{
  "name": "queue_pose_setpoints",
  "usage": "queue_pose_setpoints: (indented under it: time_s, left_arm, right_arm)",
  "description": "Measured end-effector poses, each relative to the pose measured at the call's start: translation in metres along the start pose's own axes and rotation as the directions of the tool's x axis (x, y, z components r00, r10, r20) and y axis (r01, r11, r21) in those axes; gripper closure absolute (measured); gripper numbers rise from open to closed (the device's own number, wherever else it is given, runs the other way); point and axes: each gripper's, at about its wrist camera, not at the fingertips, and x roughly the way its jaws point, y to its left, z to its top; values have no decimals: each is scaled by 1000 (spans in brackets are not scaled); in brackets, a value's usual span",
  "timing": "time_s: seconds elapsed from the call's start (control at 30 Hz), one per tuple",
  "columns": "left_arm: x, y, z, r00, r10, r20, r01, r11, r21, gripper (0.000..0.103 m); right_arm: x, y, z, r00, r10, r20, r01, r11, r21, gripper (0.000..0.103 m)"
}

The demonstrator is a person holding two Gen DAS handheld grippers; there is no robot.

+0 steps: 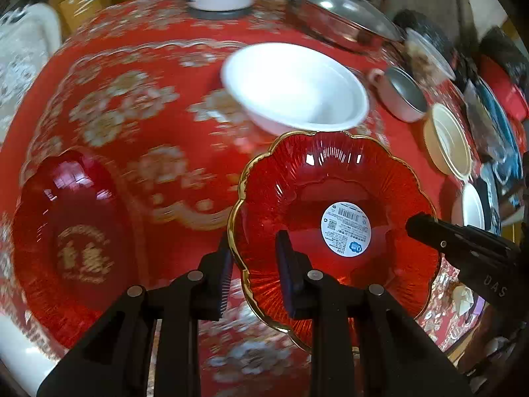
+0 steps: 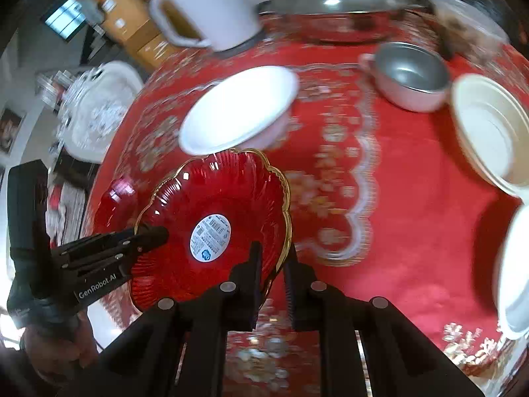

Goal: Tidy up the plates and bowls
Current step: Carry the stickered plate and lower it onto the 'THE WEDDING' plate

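Both grippers (image 1: 253,274) (image 2: 272,274) pinch red plate (image 1: 330,198) rim, opposite sides.

A scalloped red glass plate (image 1: 334,178) with a gilt rim is being seen as glossy and ribbed, highlights glinting on its ridges; a round white paper sticker (image 1: 345,228) is lying matt at its centre. The red tabletop cloth (image 1: 132,66) with pale floral print is showing as a soft woven fabric. A white ceramic bowl (image 1: 294,89) is appearing smooth and glazed. A shallow metal pan with a glass lid (image 2: 337,10) is reflecting light brightly. The small pink bowl with a grey metal lining (image 2: 408,74) is looking dull and brushed inside. The black plastic gripper fingers (image 1: 287,264) are appearing matt, their pads ridged.
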Motion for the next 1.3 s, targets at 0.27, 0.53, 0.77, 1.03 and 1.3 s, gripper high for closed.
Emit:
queue_pose_setpoints:
  time_s: [0.27,0.53,0.77,1.03,1.3]
  left_arm:
    - [-26,62,-12,998,44,38,-40,994,-104,81]
    - [-45,107,-20,995,76,72,-62,983,-174,81]
    - [-59,126,-21,991,80,108,-58,979,-195,81]
    - [-76,146,-21,984,99,146,-65,973,-223,81]
    - [-73,177,-28,980,157,126,-118,956,-267,80]
  right_arm:
    - [19,65,8,999,41,-31,-44,992,-121,90]
    - [31,118,13,997,64,-41,-71,977,-203,89]
    - [29,141,18,997,67,-27,-71,969,-236,89]
    - [28,169,26,997,80,-2,-77,957,-279,89]
    - [50,201,24,996,89,-26,-92,939,-332,88]
